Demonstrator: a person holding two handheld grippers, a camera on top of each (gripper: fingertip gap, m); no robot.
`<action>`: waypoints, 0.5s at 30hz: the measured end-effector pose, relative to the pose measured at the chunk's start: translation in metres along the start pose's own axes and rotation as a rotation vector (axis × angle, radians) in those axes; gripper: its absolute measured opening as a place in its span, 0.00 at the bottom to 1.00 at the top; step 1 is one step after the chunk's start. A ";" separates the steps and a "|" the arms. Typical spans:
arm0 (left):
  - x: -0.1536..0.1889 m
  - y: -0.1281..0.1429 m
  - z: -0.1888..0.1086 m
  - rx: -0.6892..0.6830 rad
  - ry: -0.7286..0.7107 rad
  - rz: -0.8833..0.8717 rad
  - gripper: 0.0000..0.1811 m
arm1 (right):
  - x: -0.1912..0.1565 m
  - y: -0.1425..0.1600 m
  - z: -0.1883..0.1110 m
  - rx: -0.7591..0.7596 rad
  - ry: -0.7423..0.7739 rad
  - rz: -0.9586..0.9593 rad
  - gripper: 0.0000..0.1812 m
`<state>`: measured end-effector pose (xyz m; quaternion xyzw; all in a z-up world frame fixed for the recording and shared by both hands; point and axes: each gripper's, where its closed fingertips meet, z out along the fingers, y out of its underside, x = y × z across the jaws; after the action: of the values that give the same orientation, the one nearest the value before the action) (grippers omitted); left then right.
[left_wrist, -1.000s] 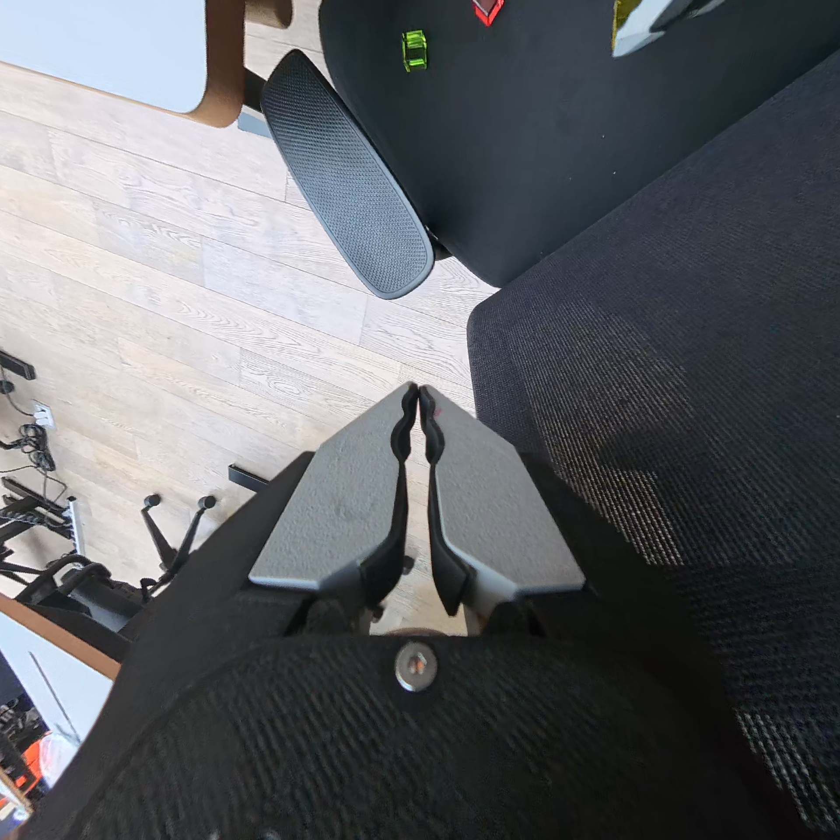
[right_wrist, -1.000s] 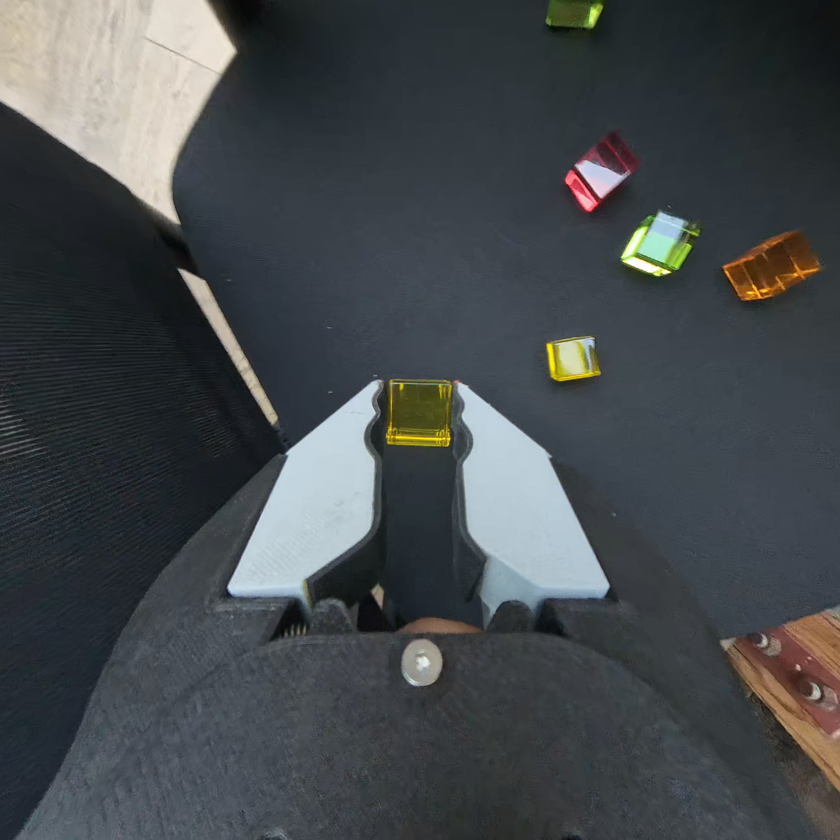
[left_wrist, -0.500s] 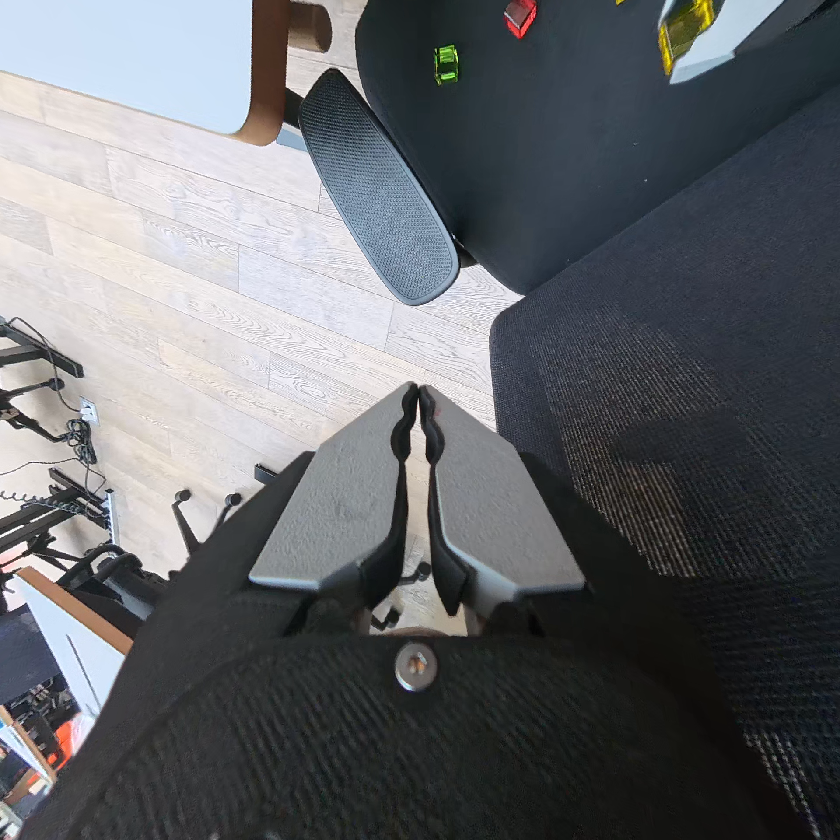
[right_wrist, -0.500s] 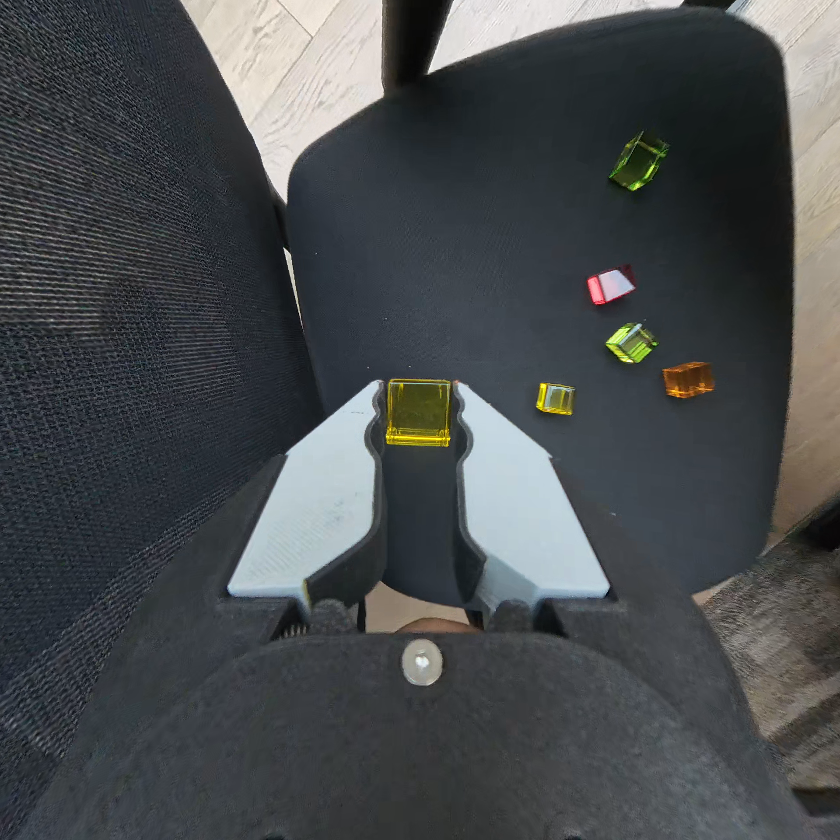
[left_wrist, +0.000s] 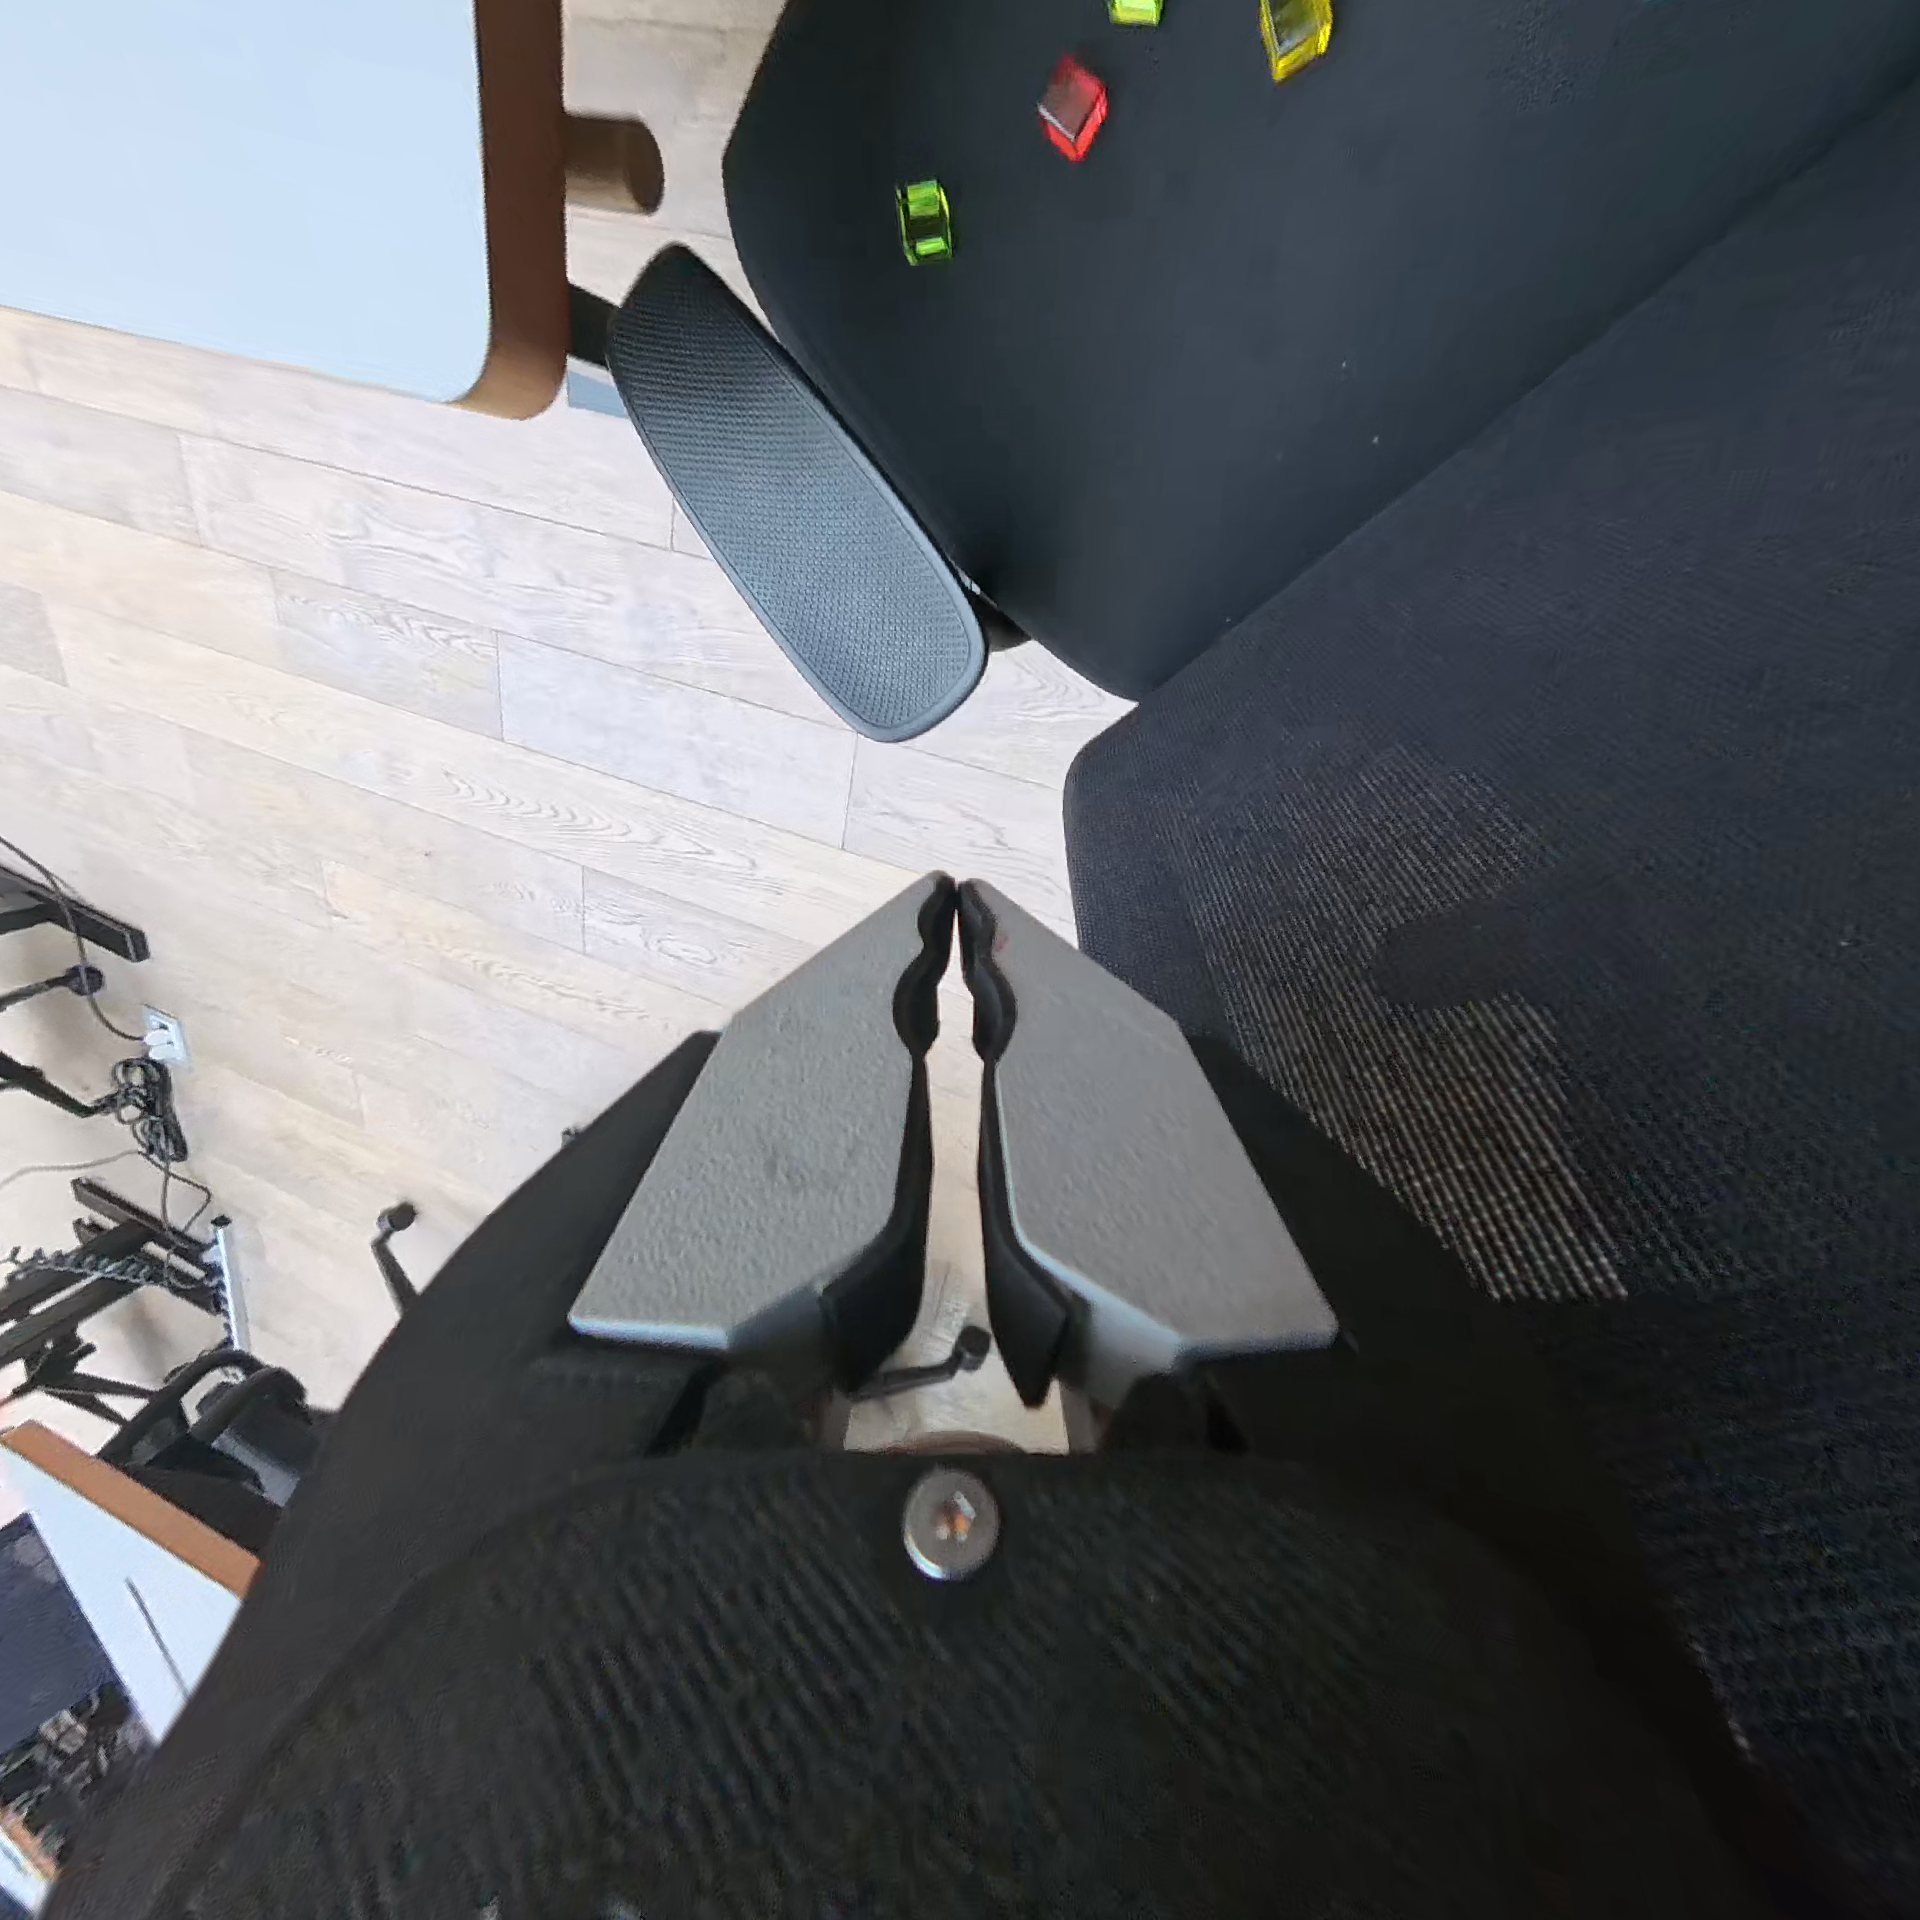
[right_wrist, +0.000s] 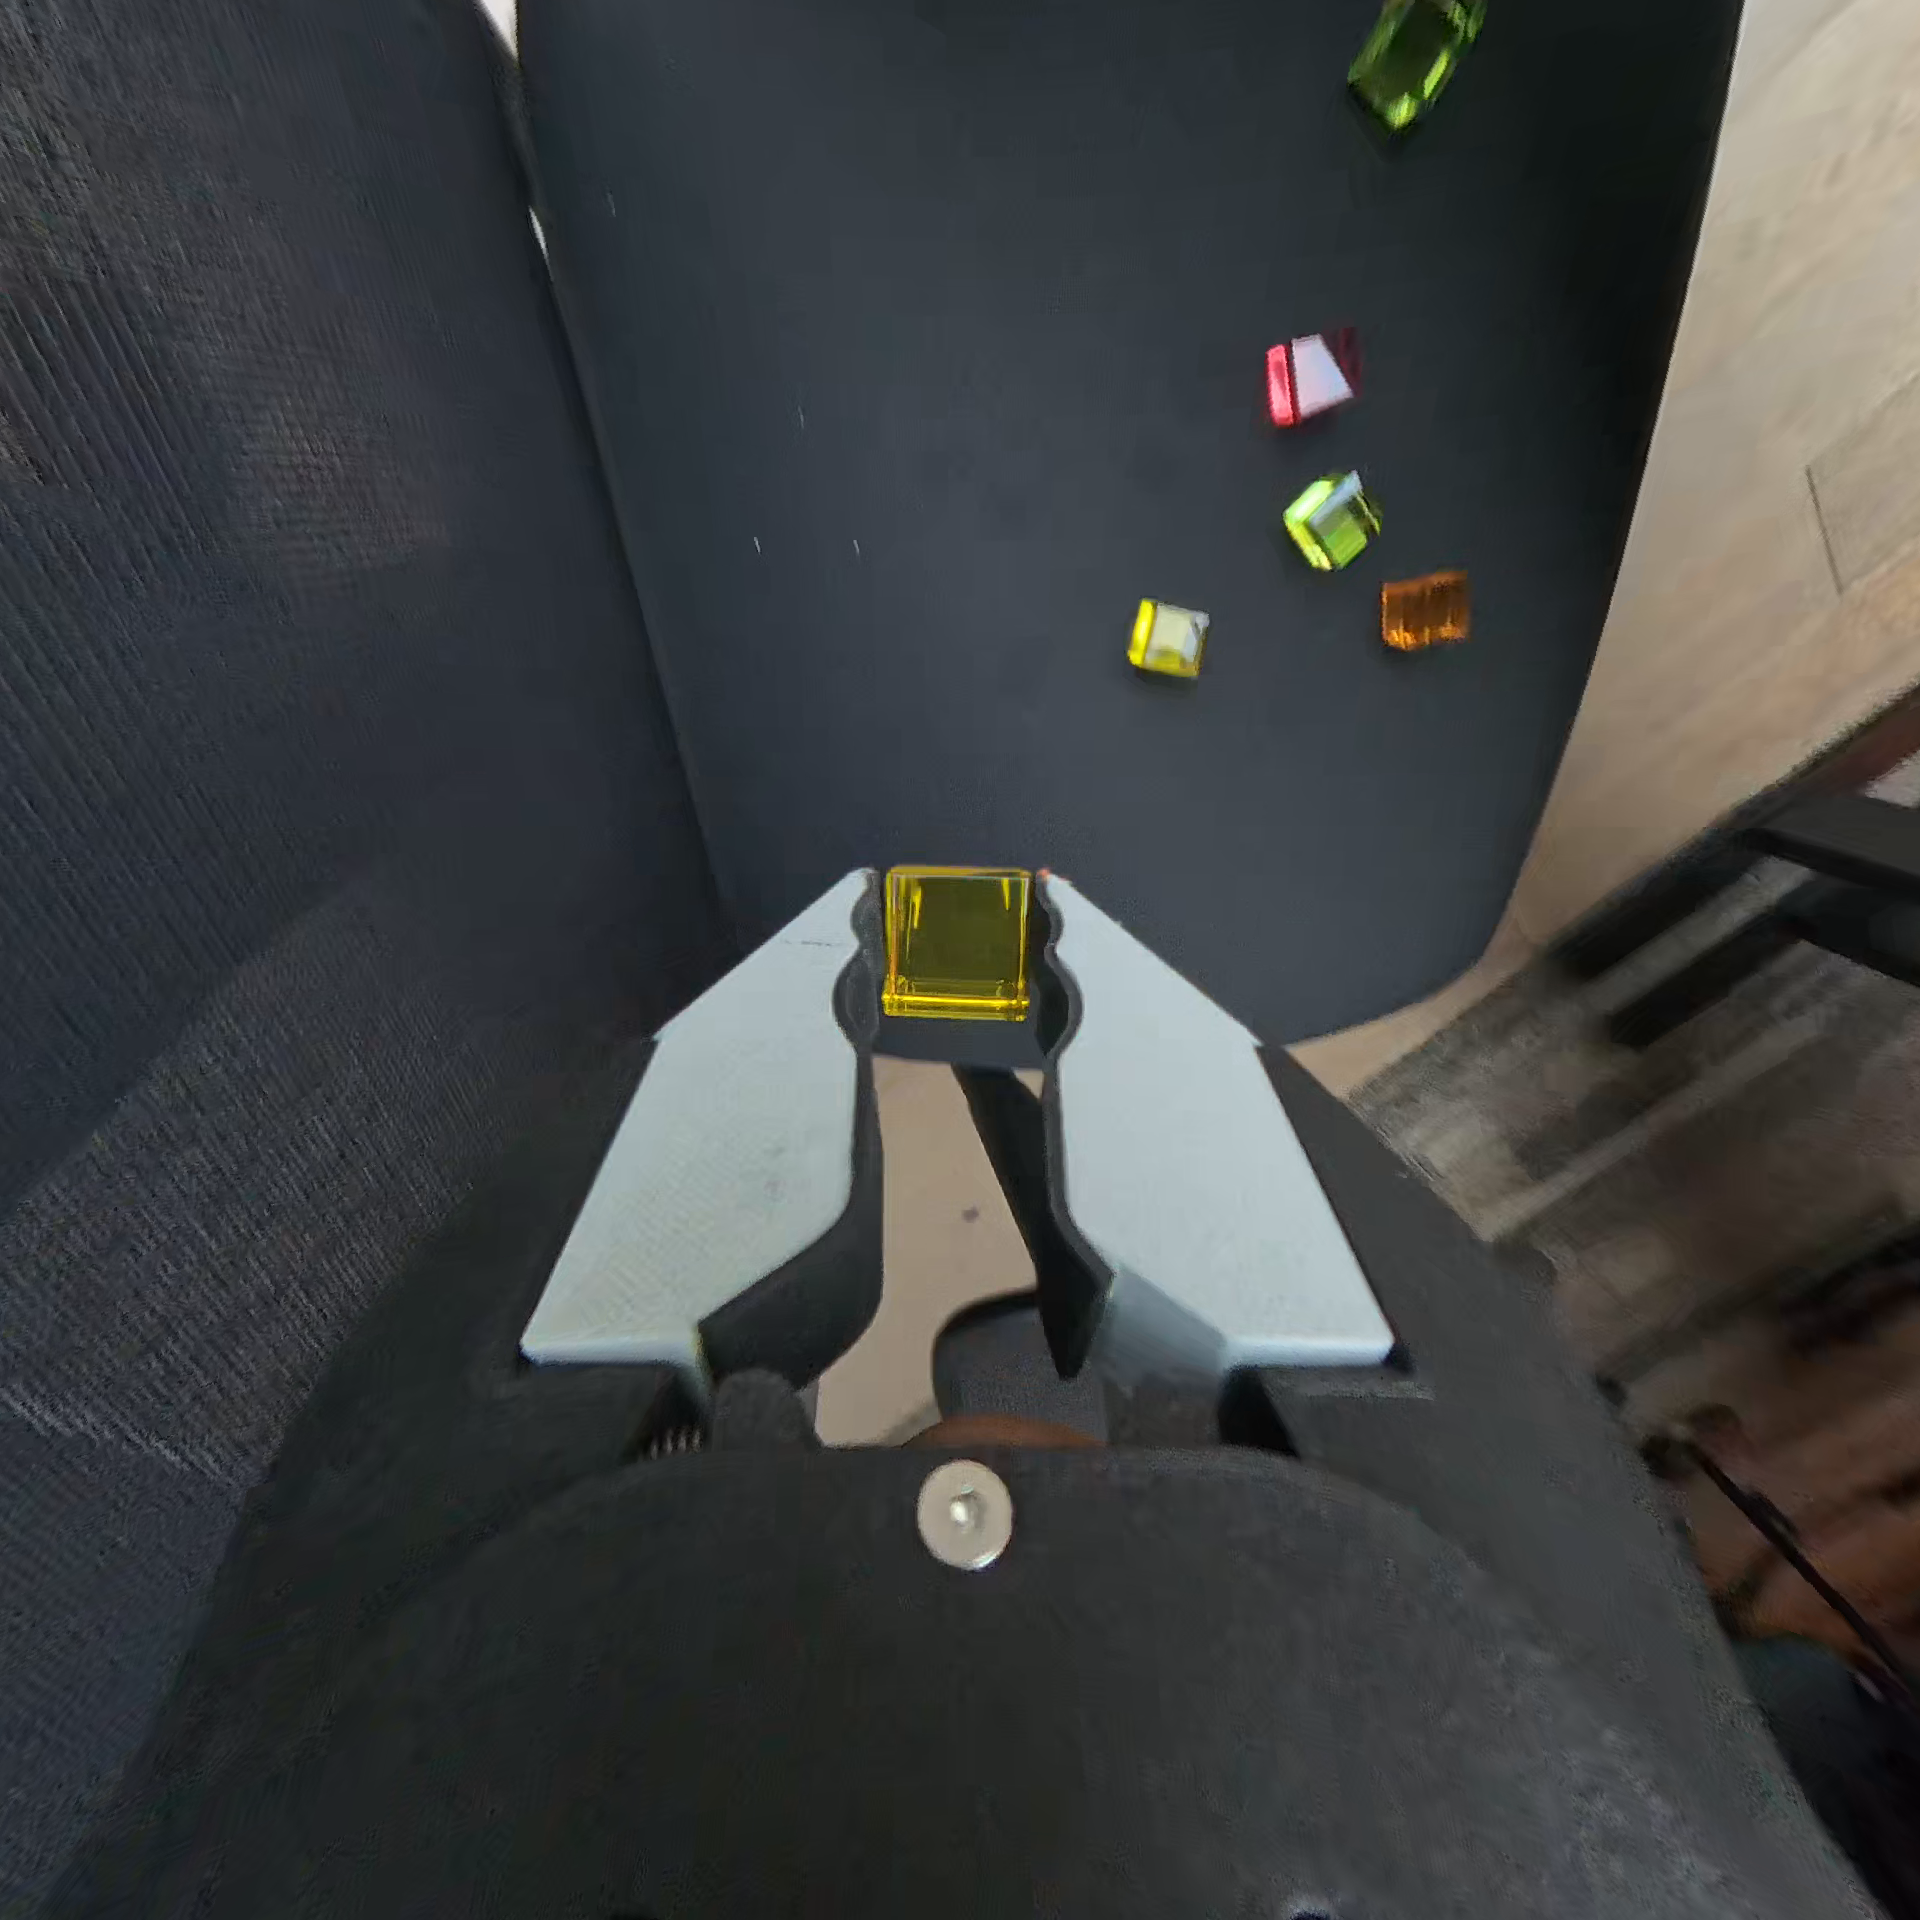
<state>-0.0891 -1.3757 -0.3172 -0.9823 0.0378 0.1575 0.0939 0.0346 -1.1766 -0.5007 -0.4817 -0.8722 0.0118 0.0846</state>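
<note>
The right gripper (right_wrist: 956, 885) has its two pale grey fingers drawn in on a transparent yellow plastic cube (right_wrist: 956, 945), which sits square between the black fingertip pads, one flat face against each pad. The cube hangs over the near edge of a black upholstered chair seat (right_wrist: 935, 416) and appears clear of the fabric; pale floor shows between the fingers just behind it. Five other transparent blocks lie on the far right part of the same seat, all well apart from the held cube: a small yellow cube (right_wrist: 1169, 637) nearest, an orange block (right_wrist: 1425, 609) beside it toward the seat edge, a light green cube (right_wrist: 1332, 522) just beyond those two, a red block (right_wrist: 1311, 376) farther on, and a darker green block (right_wrist: 1413, 57) at the far end. To the left of the seat stands a dark woven fabric panel (right_wrist: 260, 623) (probably part of a second chair, though the view does not settle this). The left gripper (left_wrist: 956, 896) has its dark grey fingers pressed together at the tips with nothing between them. It is held over a light wood-plank floor (left_wrist: 416, 779), just beside the edge of a dark woven fabric surface (left_wrist: 1558, 935), touching nothing. Ahead of it are a black mesh-textured armrest pad (left_wrist: 800, 499) and the black seat, where a green block (left_wrist: 923, 221), a red block (left_wrist: 1072, 107) and a yellow block (left_wrist: 1294, 36) are visible. A white tabletop with a brown edge (left_wrist: 208, 156) fills the upper left corner, and black stands with cables (left_wrist: 104, 1247) occupy the floor at the left margin.
</note>
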 end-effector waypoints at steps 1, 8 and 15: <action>0.000 -0.005 -0.002 0.028 -0.002 0.005 0.00 | 0.001 0.008 -0.003 -0.029 0.023 -0.016 0.14; -0.005 -0.004 -0.006 0.056 -0.033 -0.017 0.00 | 0.008 0.042 -0.008 -0.125 0.044 0.041 0.14; -0.013 -0.002 -0.004 0.031 -0.043 -0.059 0.00 | 0.016 0.040 0.032 -0.087 -0.026 0.109 0.14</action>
<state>-0.1001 -1.3744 -0.3092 -0.9778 0.0092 0.1754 0.1148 0.0544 -1.1400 -0.5336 -0.5313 -0.8455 -0.0151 0.0513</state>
